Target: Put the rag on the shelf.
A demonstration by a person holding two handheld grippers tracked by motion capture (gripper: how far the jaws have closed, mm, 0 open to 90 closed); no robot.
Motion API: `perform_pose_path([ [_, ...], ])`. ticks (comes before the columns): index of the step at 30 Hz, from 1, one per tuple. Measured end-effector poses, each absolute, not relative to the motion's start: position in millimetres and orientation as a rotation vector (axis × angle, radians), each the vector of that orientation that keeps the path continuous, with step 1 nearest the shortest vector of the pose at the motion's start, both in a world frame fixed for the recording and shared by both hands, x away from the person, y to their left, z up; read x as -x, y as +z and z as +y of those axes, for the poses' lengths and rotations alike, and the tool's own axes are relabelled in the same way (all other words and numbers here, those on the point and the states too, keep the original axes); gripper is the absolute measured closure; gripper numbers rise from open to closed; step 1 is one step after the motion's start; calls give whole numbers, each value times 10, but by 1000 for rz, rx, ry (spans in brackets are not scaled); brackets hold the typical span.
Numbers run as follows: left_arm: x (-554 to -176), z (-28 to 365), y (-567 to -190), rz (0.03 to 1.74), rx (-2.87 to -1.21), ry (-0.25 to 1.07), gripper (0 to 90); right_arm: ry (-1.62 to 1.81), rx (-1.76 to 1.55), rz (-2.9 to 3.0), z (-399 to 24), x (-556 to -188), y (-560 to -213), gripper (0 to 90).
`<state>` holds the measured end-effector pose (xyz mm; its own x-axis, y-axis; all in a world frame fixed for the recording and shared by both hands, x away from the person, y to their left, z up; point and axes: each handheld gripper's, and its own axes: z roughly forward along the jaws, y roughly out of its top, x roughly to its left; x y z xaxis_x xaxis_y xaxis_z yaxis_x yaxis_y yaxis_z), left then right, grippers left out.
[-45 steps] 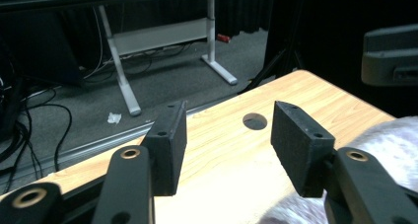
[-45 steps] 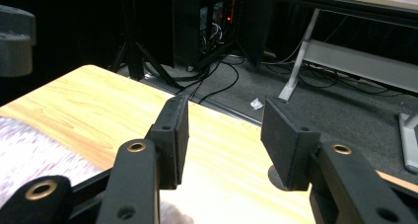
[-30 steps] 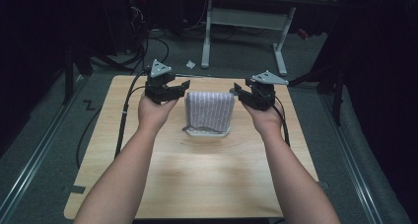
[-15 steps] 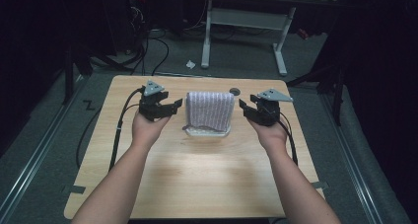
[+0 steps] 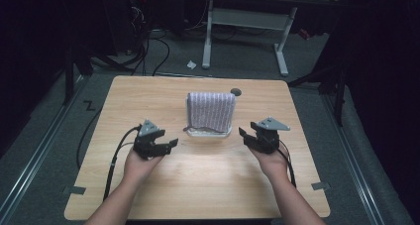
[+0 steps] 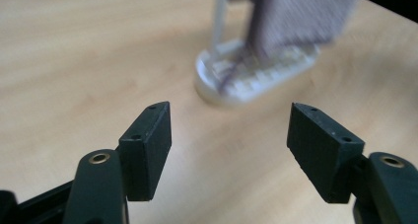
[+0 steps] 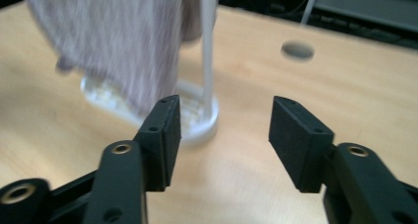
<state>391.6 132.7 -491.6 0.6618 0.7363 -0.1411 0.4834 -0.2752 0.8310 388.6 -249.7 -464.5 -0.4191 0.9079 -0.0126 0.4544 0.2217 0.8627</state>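
Note:
A grey-purple striped towel hangs over a small white rack in the middle of the wooden table. My left gripper is held over the table to the left of the rack's base, jaws open and empty. My right gripper is to the right of the base, also open and empty. In the left gripper view the towel drapes down to the rack's white base, beyond my left gripper. In the right gripper view the towel and the rack's upright post stand just past my right gripper.
A round cable hole lies in the table behind the rack. Black cables trail from the left gripper off the table's left side. Beyond the table stand a white desk frame and floor cables.
Both grippers have pulled back from the towel's sides toward the near edge of the table and moved outward. The towel stays draped on the rack.

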Motion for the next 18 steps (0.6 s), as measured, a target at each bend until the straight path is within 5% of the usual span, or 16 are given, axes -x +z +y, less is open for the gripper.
perform_pose_path([
  [5, -3257, 1700, -5305, 951, -1993, 394, 354, 1059, -1390, 1948, -2528, -3413, -5035, 384],
  [7, -3233, 1747, -5269, 967, -2000, 331, 320, 1096, -1395, 1932, -2554, -3167, -5173, 443],
  [8, -3193, 1785, -5217, 954, -1969, 323, 333, 1081, -1392, 1982, -2542, -3132, -5162, 381],
  [18, -3265, 1784, -5259, 961, -1968, 277, 300, 1052, -1299, 1985, -2498, -3131, -5123, 406],
])
